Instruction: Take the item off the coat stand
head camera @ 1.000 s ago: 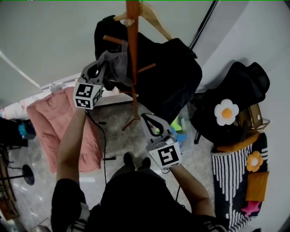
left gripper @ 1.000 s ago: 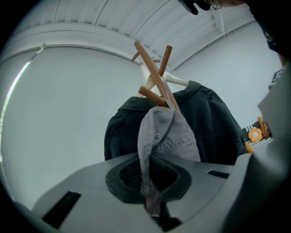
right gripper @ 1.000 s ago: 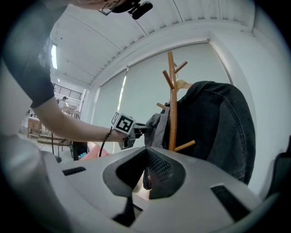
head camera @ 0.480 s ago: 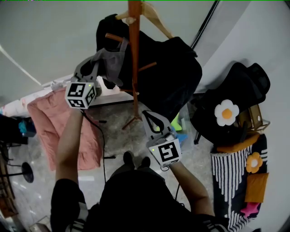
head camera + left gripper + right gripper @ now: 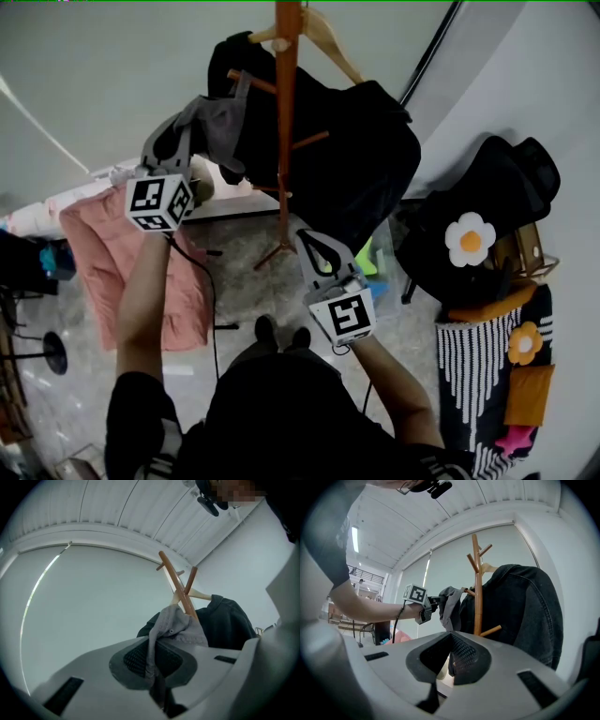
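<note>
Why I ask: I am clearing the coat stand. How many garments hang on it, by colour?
Grey: 1, the grey garment, hooked over a peg and pinched in the left gripper.
Black: 1, the black jacket, draped on a wooden hanger.
Total: 2

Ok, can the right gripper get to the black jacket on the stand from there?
Probably yes. The right gripper holds nothing and points at the black jacket, which hangs just ahead with nothing between. Its jaws are together, so they'd have to open first.
</note>
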